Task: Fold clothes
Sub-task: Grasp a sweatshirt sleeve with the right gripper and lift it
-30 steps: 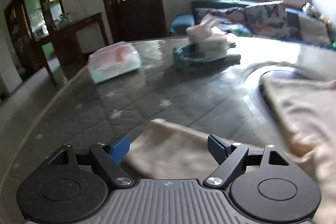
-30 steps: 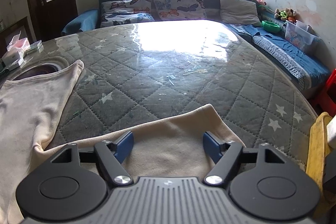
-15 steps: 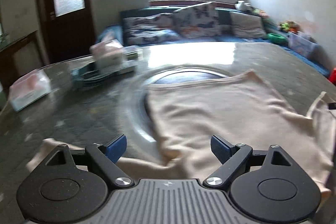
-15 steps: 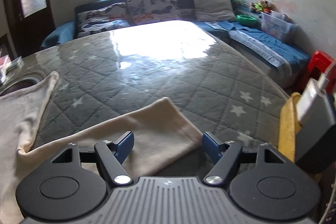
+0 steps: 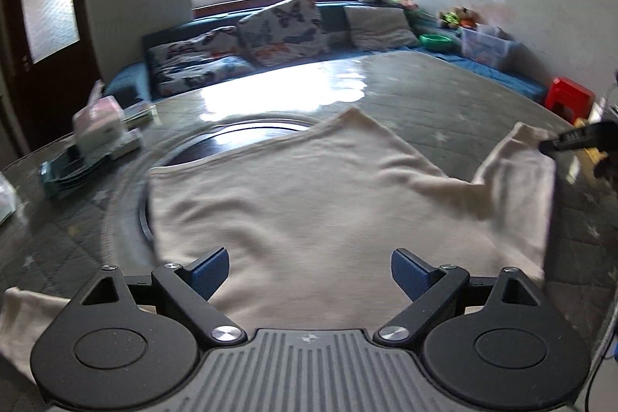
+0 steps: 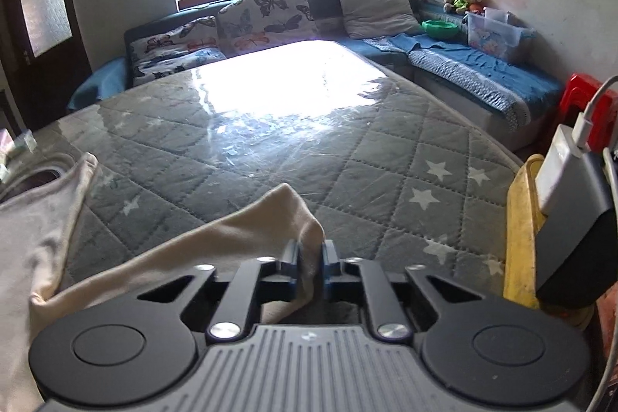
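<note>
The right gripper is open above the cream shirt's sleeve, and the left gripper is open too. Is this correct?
Not quite. In the right wrist view, the right gripper is shut on the cream shirt's sleeve, pinching it. The left gripper is indeed open.

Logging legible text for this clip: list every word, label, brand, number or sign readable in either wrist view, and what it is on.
No readable text in either view.
Left gripper: a small emblem on its body, no letters.
Right gripper, shut on the shirt: the same emblem, no letters.
Tissue box: blurred, any print unreadable.
Plastic bin: a coloured picture, too small to read.
</note>
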Action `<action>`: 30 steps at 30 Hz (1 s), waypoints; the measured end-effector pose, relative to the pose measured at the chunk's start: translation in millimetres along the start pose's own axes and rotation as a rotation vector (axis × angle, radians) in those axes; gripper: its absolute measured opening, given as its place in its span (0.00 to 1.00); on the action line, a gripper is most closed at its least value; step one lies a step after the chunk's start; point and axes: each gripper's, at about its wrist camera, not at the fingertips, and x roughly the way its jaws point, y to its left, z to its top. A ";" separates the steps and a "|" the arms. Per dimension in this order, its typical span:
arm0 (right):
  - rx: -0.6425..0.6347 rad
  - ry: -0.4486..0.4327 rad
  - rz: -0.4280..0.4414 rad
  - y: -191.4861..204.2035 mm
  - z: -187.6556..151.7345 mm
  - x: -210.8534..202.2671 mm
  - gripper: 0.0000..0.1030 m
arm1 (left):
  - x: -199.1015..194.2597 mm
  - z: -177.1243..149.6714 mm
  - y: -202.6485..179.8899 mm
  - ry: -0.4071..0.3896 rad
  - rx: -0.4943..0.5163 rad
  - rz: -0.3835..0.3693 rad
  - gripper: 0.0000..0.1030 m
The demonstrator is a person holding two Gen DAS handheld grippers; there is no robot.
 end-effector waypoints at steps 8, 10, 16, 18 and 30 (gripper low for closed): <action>-0.040 -0.059 0.172 22.9 17.3 -46.1 0.08 | 4.6 -1.1 -39.2 -0.001 0.064 -0.095 0.91; -0.050 -0.074 0.216 28.7 21.7 -57.8 0.08 | 5.8 -2.0 -47.5 -0.001 0.079 -0.117 0.91; -0.086 -0.112 0.355 50.7 34.3 -91.2 0.08 | 7.8 -7.1 -58.4 0.013 0.125 -0.137 0.92; -0.109 -0.107 0.417 67.2 37.2 -98.7 0.07 | 4.1 -7.8 -52.7 0.010 0.113 -0.131 0.92; -0.239 -0.037 0.721 168.9 36.2 -122.5 0.07 | -33.0 -25.1 21.7 -0.027 -0.024 0.036 0.92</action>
